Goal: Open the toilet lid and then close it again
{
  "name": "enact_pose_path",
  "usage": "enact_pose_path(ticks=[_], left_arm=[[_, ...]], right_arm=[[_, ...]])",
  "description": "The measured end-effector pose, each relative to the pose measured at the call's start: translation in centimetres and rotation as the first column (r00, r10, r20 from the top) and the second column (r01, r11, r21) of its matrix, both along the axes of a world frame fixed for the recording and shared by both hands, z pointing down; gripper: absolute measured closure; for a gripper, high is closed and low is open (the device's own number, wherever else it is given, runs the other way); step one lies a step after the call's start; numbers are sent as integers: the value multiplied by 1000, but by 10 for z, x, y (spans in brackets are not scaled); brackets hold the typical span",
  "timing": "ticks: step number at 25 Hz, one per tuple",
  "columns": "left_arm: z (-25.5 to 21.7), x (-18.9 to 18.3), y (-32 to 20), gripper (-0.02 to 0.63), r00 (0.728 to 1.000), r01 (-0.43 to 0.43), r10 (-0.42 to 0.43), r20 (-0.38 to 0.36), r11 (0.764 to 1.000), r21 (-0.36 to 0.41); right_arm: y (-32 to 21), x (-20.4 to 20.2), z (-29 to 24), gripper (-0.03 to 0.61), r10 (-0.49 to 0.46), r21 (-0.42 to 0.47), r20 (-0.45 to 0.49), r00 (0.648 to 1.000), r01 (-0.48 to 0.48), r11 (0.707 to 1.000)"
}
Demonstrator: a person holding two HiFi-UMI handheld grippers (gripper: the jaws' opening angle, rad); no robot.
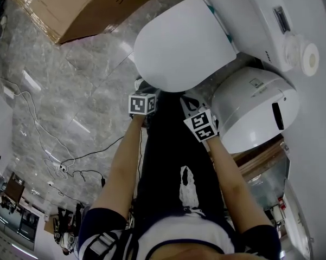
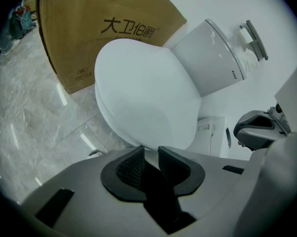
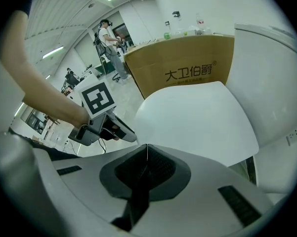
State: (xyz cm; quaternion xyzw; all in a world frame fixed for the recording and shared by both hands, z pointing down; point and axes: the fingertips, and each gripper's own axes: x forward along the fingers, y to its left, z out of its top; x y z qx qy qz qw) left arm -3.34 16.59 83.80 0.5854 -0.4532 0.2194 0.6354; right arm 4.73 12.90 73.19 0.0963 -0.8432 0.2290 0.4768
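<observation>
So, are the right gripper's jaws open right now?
No, in the right gripper view the right gripper has its jaws pressed together into a thin seam, with nothing between them.

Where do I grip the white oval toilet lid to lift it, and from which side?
The front lip of the white oval toilet lid, opposite the white tank. Come from the front and slightly below: the lid lies closed, and its thin edge is exposed there, facing the left gripper's open jaws.
</observation>
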Motion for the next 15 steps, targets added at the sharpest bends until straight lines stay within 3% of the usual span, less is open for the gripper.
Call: enact_pose_path(ticks=[15], left_arm=[[38,-3,3,531,1000,13,-12,11,999,-33]], right_arm=[[6,14,14,569,49,-4,-16,999,-49,999]])
